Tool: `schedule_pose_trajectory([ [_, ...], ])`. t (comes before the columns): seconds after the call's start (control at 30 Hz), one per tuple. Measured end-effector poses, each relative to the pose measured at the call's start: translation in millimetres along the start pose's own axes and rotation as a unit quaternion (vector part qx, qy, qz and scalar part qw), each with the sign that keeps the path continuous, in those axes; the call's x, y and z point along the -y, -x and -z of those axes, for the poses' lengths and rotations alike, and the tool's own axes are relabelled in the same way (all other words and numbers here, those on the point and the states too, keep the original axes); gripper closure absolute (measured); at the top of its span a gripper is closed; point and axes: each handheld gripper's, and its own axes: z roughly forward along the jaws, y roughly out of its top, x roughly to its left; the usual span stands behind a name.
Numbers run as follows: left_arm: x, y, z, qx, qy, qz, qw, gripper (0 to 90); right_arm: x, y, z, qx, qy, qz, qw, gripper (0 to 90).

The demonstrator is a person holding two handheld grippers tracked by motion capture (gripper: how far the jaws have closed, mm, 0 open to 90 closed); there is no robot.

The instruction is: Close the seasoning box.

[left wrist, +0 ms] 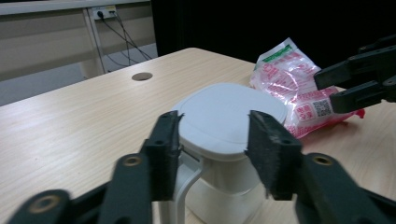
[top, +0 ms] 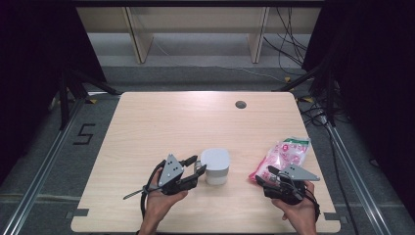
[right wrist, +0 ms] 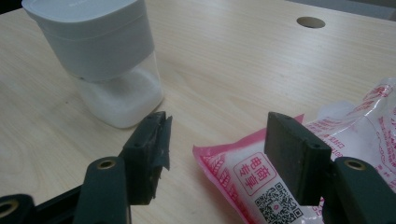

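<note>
Jar (top: 216,165), white, with a wide flat lid and a see-through lower half full of white powder. Stands upright on the worktop (top: 171,122), close to the front edge and about in the middle. Has a thin white handle on the side that faces the left tool (top: 195,165).

Left tool right beside the jar, on its left in the high view. Points across at it, almost level. Jaws apart, one on each side of the lid in the left gripper view (left wrist: 217,144). Hard to tell if a pad brushes the lid rim; no squeeze on it. Clearly the nearer of the two tools to the jar.

Pink bag (top: 284,155) next, flat on the worktop, off to the right of the jar and apart from it. Long way of the bag runs away from the person and leans a bit to the right. Near end points at the right tool (top: 271,176).

Right tool at that near end. Jaws apart here too, with the pink corner (right wrist: 243,177) low between them. Left jaw stands clear of the bag; right jaw in front of it, so cannot tell if it touches.

Probably a sideways close on the lid or handle for the left tool, and a short push forward for the right one.
</note>
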Motion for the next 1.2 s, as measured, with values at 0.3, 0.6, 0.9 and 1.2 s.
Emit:
schedule_pose_trajectory([
  [0.3,5.0,-0.8,2.6,0.002,-0.007,0.013,0.9999,35.7,1.1,3.1,-0.1,0.0,-0.002,0.002,1.0,38.7],
  [0.6,10.8,-0.1,6.6,0.0,-0.018,0.016,0.9997,29.5,2.4,7.0,-2.9,-0.006,0.006,0.008,0.9999,38.6],
  [0.9,21.7,3.4,9.9,0.006,-0.024,0.022,0.9995,27.8,2.2,5.0,-2.8,-0.008,0.002,0.011,0.9999,38.5],
  [1.2,31.4,12.3,11.9,0.005,-0.024,0.019,0.9995,26.6,2.3,2.1,-2.2,-0.009,-0.003,0.006,0.9999,36.6],
])
